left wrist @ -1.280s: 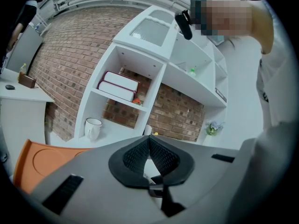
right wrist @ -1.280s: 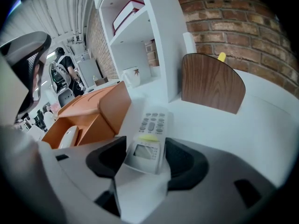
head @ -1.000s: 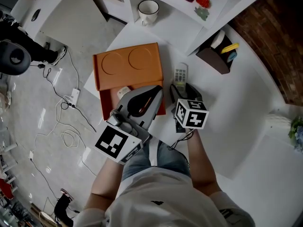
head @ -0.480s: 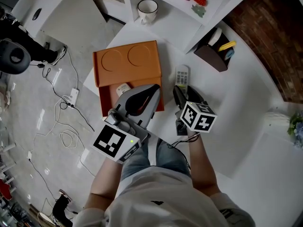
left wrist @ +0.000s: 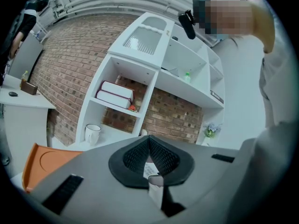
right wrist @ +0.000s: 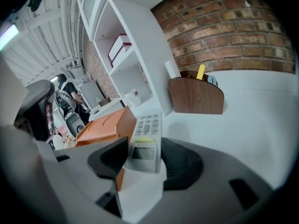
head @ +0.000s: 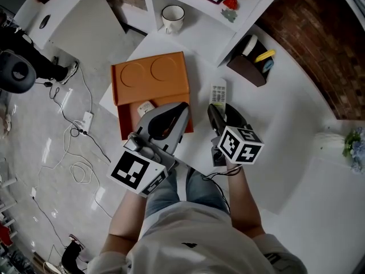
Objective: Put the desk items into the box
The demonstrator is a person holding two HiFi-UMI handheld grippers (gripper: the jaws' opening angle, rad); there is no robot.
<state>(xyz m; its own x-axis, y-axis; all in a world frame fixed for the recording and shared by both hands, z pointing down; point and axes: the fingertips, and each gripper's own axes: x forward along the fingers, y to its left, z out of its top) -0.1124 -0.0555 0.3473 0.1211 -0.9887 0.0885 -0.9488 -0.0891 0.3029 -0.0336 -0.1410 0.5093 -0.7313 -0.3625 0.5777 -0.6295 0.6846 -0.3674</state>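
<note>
Since a second ago the right claw [head: 219, 108] has backed off a little toward the person and tipped, and its jaws have just been easing in slightly; nothing on the desk [head: 285, 130] itself looks shifted. Head view: the remote [head: 218, 92] lies flat on the desk just right of the orange box [head: 126, 123], whose lid [head: 151, 76] is flopped open on the far side, and a small white item [head: 147, 108] already sits inside. Over the box's right half hovers the left claw [head: 181, 108]. Left gripper view: jaws pressed together with nothing in them, pointing level at the shelves [left wrist: 140, 78], so that hand's just parked. Right gripper view: jaws wide apart, angled down, with the remote's near end lined up right in the gap. I can't see either pad pressing on it, so I'd call it framed, not grabbed. Looks to me like the step in hand is picking up the remote. The next move would need a push forward and down so the pads straddle its long sides, then a squeeze, a lift and a carry left over the box rim without clipping the left claw.
</note>
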